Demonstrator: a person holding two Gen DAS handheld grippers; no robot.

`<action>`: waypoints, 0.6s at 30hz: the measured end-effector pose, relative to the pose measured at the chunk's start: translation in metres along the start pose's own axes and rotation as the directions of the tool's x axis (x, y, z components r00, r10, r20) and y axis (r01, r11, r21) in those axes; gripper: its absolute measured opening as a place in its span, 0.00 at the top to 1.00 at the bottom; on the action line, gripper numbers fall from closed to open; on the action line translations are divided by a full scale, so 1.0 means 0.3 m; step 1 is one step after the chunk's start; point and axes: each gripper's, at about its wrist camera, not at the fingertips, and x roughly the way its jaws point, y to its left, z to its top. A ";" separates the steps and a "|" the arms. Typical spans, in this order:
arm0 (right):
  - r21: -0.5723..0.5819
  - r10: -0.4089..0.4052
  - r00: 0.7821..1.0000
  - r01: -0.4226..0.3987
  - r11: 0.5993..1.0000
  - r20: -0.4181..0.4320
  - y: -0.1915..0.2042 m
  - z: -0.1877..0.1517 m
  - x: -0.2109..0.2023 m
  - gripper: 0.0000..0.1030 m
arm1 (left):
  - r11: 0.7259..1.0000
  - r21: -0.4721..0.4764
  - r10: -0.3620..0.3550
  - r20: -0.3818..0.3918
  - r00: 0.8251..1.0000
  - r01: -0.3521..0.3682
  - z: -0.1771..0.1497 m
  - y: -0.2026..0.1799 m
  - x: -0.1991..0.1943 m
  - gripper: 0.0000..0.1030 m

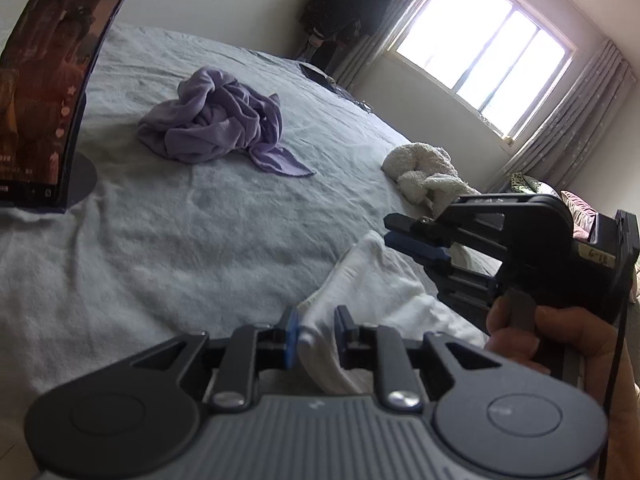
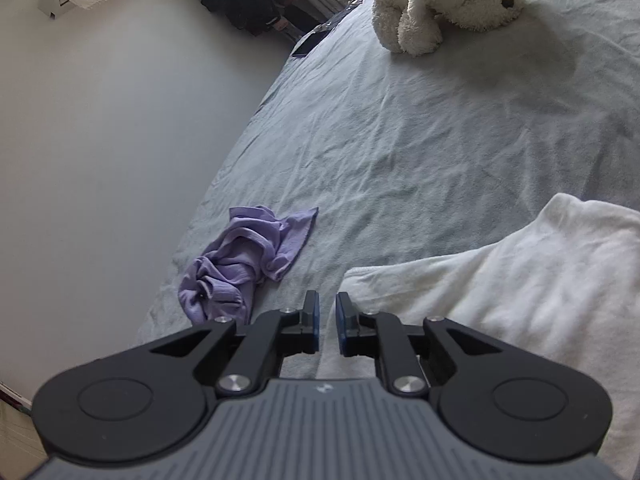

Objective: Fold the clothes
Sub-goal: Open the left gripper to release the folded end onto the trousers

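left gripper [image 1: 316,330] pinching the white garment [image 1: 380,280], right gripper [image 2: 327,318] slightly spread over its edge, purple cloth [image 2: 244,260] off to its left

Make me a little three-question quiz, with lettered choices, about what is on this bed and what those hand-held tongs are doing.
1. Where does the crumpled purple garment lie?
A. on the bed sheet
B. on the floor
C. on the windowsill

2. What colour is the cloth at the left tongs?
A. red
B. white
C. black

3. How do the left tongs stand?
A. empty and far from any cloth
B. holding the plush toy
C. white cloth between their fingers

Answers:
1 A, it sits crumpled on the sheet, apart from the plush toy.
2 B, it shows white in both views.
3 C, a white fold runs between the blue pads.
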 end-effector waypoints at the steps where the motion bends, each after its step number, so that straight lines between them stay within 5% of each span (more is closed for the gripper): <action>1: 0.006 0.022 1.000 -0.022 1.000 0.001 -0.005 0.005 -0.007 0.84 | 1.000 0.025 -0.007 0.014 1.000 0.007 0.012 -0.008 -0.001 0.74; 4: -0.022 0.027 0.999 -0.026 0.999 0.025 -0.013 0.030 -0.053 0.74 | 0.995 0.089 -0.053 0.017 0.998 0.051 0.052 -0.034 0.020 0.73; 12: -0.174 -0.100 0.985 0.124 0.977 0.139 -0.077 0.029 -0.201 0.74 | 0.969 0.212 -0.116 -0.061 0.991 0.126 0.099 -0.105 0.168 0.73; 15: -0.253 -0.147 0.975 0.186 0.949 0.164 -0.085 -0.006 -0.207 0.74 | 0.941 0.288 -0.156 -0.094 0.983 0.177 0.107 -0.137 0.228 0.73; 18: -0.342 -0.195 0.963 0.250 0.906 0.187 -0.083 -0.045 -0.194 0.74 | 0.885 0.419 -0.179 -0.097 0.979 0.204 0.112 -0.193 0.283 0.74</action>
